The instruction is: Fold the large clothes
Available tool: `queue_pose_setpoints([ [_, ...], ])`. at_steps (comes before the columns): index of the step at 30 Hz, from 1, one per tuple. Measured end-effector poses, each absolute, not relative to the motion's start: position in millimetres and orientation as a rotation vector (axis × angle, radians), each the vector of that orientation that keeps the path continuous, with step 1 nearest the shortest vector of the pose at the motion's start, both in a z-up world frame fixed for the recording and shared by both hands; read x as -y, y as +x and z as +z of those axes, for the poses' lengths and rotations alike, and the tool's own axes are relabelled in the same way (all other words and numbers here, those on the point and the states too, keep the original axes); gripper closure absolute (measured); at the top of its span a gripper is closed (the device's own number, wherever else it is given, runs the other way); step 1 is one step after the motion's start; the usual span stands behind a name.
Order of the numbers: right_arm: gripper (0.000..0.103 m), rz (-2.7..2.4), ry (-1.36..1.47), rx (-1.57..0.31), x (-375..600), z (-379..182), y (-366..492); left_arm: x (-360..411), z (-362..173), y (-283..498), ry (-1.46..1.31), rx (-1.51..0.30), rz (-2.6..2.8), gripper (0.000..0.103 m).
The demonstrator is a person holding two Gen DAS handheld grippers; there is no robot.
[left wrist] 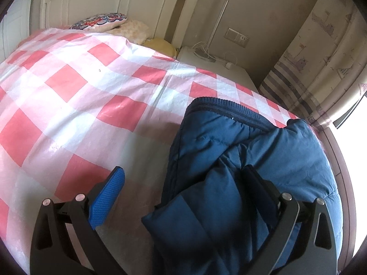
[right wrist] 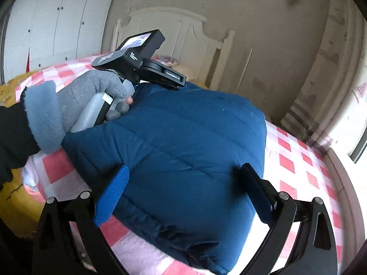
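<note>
My right gripper (right wrist: 183, 194) is spread wide, its fingers straddling the near edge of a folded blue padded jacket (right wrist: 183, 137) without pinching it. My left gripper (left wrist: 183, 192) is also spread, with a fold of the jacket (left wrist: 229, 160) lying between its fingers, nearer the right one. My gloved left hand (right wrist: 91, 98) sits at ten o'clock in the right wrist view. The jacket rests on a bed with a red-and-white checked cover (left wrist: 80, 91). A white headboard (right wrist: 172, 23) stands at twelve o'clock.
</note>
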State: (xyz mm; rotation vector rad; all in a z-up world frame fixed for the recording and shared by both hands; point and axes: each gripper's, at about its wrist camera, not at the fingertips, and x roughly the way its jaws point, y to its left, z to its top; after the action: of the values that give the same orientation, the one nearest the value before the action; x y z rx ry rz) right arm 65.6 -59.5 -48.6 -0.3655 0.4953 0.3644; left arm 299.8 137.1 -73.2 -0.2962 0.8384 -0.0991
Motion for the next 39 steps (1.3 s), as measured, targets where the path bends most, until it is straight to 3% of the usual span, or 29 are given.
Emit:
queue_pose_setpoints([
  [9, 0.006, 0.407, -0.289, -0.572, 66, -36, 68, -134, -70, 297, -0.279, -0.847, -0.090, 0.002],
  [16, 0.006, 0.508, 0.119, -0.657, 146, -12, 81, -166, -61, 251, -0.361, -0.862, -0.153, 0.002],
  [25, 0.004, 0.597, 0.447, -0.902, 173, -46, 134, -190, -89, 203, -0.522, -0.971, -0.381, 0.002],
  [29, 0.004, 0.578, 0.423, -0.924, 163, -53, 145, -193, -102, 197, -0.656, -0.991, -0.511, 0.002],
  [39, 0.004, 0.668, 0.572, -0.979, 180, -82, 177, -164, -107, 188, -0.643, -0.969, -0.619, 0.002],
])
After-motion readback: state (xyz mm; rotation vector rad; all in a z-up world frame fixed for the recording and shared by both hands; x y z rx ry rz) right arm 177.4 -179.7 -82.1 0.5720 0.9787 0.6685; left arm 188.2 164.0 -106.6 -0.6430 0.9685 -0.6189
